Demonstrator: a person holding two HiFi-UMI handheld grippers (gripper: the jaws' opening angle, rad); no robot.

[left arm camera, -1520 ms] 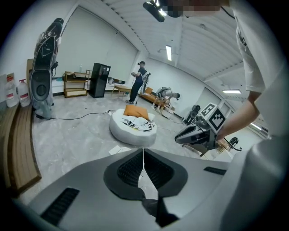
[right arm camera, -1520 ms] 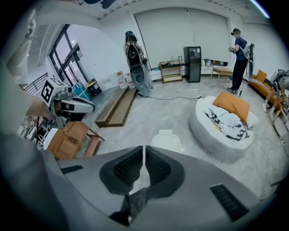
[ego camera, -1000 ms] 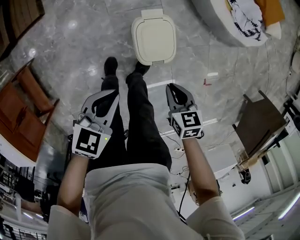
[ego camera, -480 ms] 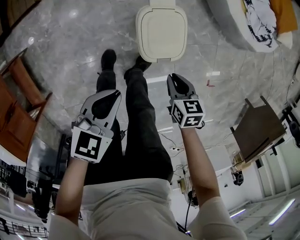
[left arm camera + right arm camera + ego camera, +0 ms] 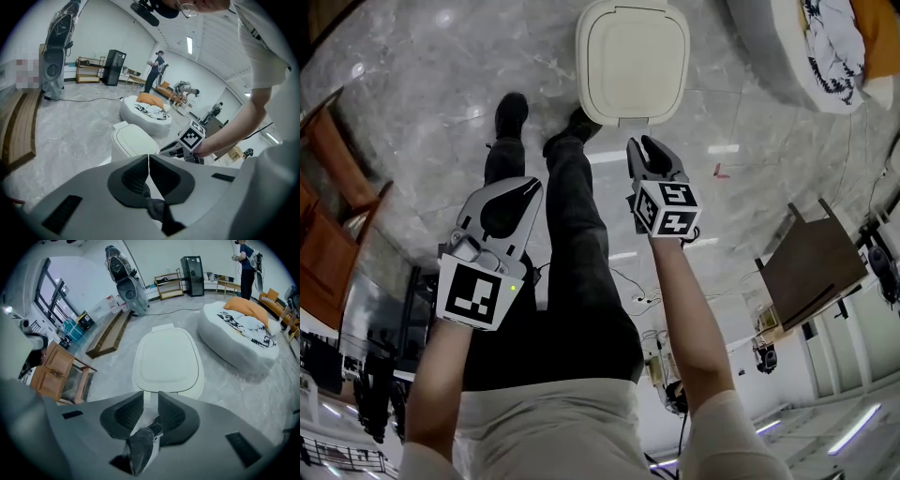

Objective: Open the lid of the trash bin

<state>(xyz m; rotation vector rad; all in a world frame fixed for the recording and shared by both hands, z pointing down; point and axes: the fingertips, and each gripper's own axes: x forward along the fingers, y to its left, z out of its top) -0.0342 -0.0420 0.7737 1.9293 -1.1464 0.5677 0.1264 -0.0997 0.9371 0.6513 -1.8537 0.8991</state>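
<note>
Progress is standing at the approach stage: the lid is lying flat and shut on the bin, which is sitting on the floor at the top centre of the head view, just beyond the person's shoe. The right hand-held gripper is pointing steeply down, its tips just below the bin's near edge in that frame and, as far as I can tell, not touching it. Its jaws have just been opening and are standing partway apart, with a narrow gap and nothing caught between them; in the right gripper view the bin's front edge is showing through that gap, further off. The left hand-held gripper is hanging at the middle left over the person's leg, well apart from the bin, its jaws pressed together and holding nothing. Judging from this, none of the opening itself is done yet. What is remaining is bringing the right jaws onto the lid's front edge, taking hold, and swinging the lid up.
</note>
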